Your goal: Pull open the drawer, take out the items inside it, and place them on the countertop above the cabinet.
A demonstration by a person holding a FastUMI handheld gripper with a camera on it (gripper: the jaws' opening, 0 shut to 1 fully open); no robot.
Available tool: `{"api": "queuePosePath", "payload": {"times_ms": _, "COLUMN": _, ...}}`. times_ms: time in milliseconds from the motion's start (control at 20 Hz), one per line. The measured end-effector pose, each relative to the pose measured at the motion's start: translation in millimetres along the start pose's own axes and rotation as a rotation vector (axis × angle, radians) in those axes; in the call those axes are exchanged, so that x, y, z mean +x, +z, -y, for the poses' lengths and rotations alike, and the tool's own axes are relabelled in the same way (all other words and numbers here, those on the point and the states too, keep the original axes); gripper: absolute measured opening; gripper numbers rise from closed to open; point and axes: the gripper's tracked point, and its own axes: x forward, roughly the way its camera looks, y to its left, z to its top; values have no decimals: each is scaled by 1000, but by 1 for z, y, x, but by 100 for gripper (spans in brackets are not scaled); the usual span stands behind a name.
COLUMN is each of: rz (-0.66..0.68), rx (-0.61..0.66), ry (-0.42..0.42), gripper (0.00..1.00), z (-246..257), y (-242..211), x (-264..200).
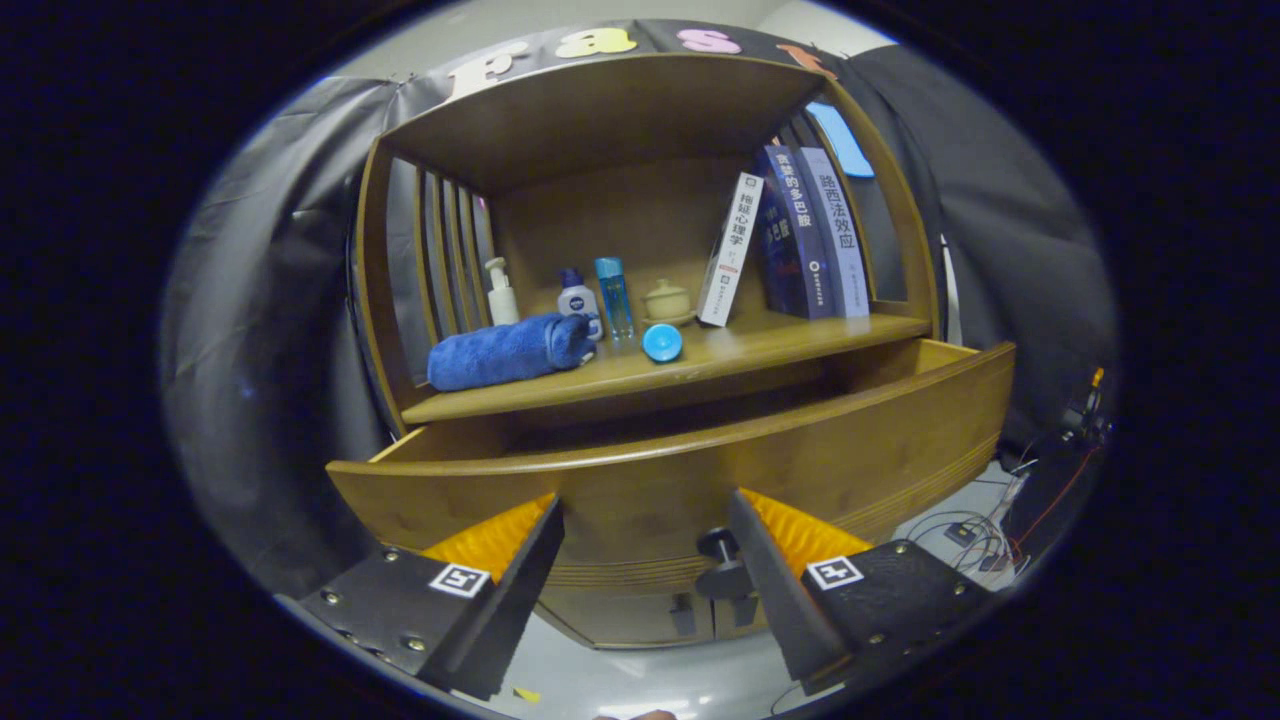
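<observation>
Gripper [645,530] spread wide before the pulled-out drawer [700,470], whose long front runs crosswise ahead.

Dark cloth wall [260,300] draped behind and beside a wooden cabinet [640,110] with slatted sides. Pale glossy floor [650,680] below, catching light reflections. Loose cables [975,530] trailing across floor at right.

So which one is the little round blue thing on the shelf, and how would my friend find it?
Start at the wooden cabinet whose drawer is pulled out, just beyond the open gripper. On the countertop above the drawer, look right of the rolled blue towel, near the front edge. The small blue disc lies there, flat and round, unlike the upright bottles behind it.
</observation>
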Motion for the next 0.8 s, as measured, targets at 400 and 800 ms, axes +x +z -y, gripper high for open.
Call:
{"api": "queuePosePath", "payload": {"times_ms": 400, "rz": 21, "rx": 18, "ry": -3, "gripper": 99, "z": 1, "y": 8, "x": 37}}
{"api": "queuePosePath", "payload": {"times_ms": 800, "rz": 30, "rx": 33, "ry": -5, "gripper": 99, "z": 3, "y": 14, "x": 63}}
